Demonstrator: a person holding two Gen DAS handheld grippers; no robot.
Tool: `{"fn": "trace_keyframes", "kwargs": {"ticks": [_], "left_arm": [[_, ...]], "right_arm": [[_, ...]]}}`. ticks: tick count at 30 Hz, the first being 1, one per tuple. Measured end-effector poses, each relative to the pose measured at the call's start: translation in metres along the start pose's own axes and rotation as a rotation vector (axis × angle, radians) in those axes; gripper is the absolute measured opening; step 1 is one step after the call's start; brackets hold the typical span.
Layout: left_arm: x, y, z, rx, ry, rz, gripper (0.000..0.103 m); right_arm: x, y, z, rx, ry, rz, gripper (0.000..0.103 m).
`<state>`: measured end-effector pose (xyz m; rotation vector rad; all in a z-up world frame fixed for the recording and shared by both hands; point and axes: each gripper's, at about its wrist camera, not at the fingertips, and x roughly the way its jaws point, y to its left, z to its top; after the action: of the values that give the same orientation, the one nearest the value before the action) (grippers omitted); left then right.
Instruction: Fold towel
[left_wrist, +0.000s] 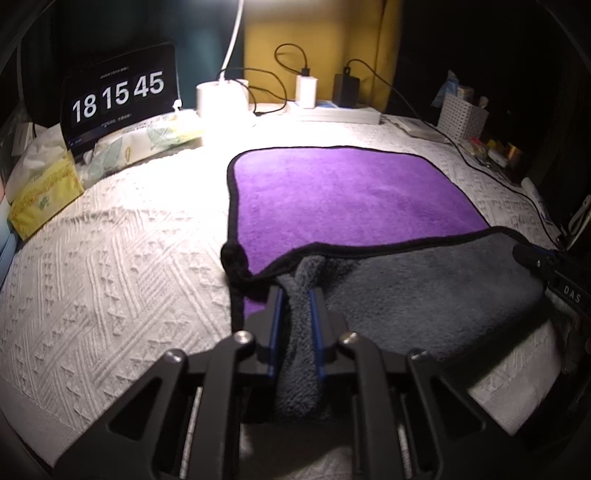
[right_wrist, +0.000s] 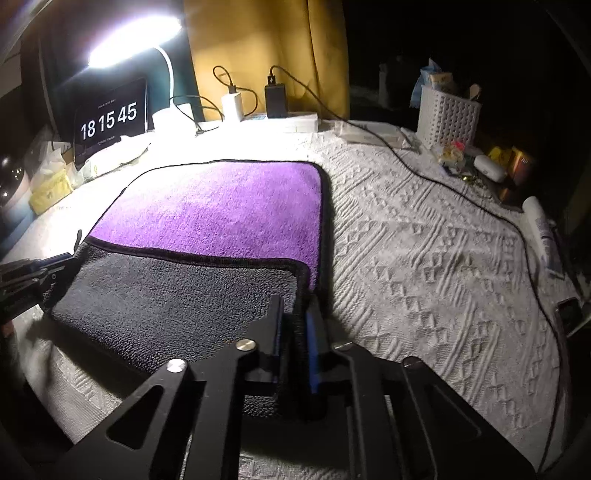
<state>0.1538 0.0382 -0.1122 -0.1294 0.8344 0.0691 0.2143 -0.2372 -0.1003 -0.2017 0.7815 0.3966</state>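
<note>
A towel (left_wrist: 351, 192), purple on top and grey underneath with a black hem, lies on the white textured cover. Its near edge is lifted and turned over, so the grey side (left_wrist: 424, 291) faces up over the purple. My left gripper (left_wrist: 297, 295) is shut on the towel's near left corner, with grey cloth bunched between its jaws. My right gripper (right_wrist: 295, 306) is shut on the towel (right_wrist: 221, 206) at its near right corner. The right gripper shows at the right edge of the left wrist view (left_wrist: 532, 258); the left gripper shows at the left edge of the right wrist view (right_wrist: 55, 262).
A tablet clock (left_wrist: 118, 92), tissue packs (left_wrist: 44, 195), a lamp base (left_wrist: 221, 98), chargers and a power strip (left_wrist: 332, 110) line the back. A white basket (right_wrist: 447, 114), small items and a black cable (right_wrist: 461, 192) lie to the right.
</note>
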Motion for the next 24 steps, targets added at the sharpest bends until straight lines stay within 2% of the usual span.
{"fn": "trace_keyframes", "kwargs": {"ticks": [12, 24], "left_arm": [[-0.025, 0.000, 0.014, -0.001, -0.070, -0.033, 0.013], [-0.030, 0.008, 0.037, 0.000, -0.110, -0.046, 0.013]], "right_arm": [[-0.026, 0.013, 0.015, -0.040, -0.078, -0.019, 0.006], [-0.031, 0.015, 0.040, -0.035, -0.121, -0.039, 0.006]]}}
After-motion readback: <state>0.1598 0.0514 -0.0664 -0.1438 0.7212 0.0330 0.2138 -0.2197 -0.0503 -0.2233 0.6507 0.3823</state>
